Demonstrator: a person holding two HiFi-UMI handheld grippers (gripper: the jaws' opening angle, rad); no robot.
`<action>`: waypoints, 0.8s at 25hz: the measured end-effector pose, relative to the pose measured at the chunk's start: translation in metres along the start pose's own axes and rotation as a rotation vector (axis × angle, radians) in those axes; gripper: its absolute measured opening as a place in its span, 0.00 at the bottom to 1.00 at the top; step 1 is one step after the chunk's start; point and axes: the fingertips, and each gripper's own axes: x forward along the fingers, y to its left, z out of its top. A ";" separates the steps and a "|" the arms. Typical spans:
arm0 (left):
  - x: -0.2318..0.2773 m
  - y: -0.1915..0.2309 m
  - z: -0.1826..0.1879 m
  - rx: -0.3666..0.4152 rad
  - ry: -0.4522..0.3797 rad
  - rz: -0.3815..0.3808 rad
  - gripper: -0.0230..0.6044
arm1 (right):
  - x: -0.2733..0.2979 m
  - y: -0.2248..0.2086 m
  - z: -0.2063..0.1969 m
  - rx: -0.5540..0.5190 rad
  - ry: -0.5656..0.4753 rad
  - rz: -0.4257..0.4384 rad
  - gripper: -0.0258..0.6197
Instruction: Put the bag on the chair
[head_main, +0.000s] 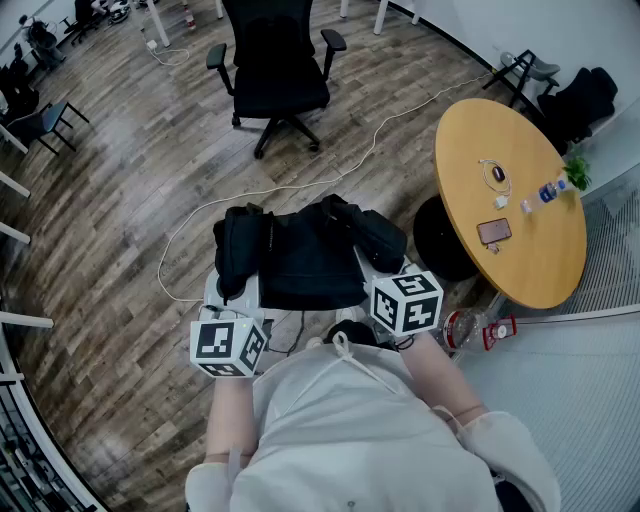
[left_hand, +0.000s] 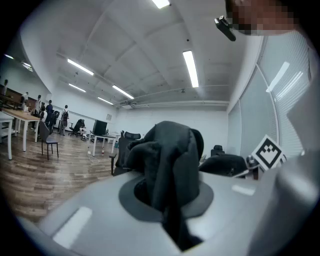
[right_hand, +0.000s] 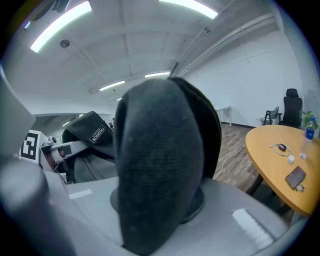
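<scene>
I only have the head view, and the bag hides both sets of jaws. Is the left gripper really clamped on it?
Observer: Yes. The left gripper view shows the left gripper shut on a fold of the black bag.
Operator: And the right one?
Observer: The right gripper view shows the right gripper shut on a thick padded strap of the bag.
</scene>
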 end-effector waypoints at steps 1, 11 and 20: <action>0.000 0.000 0.000 0.001 0.000 0.000 0.08 | 0.000 0.000 0.000 -0.001 0.000 0.000 0.08; 0.001 0.001 -0.004 -0.008 -0.004 -0.004 0.08 | 0.003 -0.002 -0.003 0.011 0.001 -0.004 0.08; 0.028 0.009 -0.008 -0.018 0.011 0.015 0.08 | 0.029 -0.019 0.004 0.037 0.017 0.011 0.08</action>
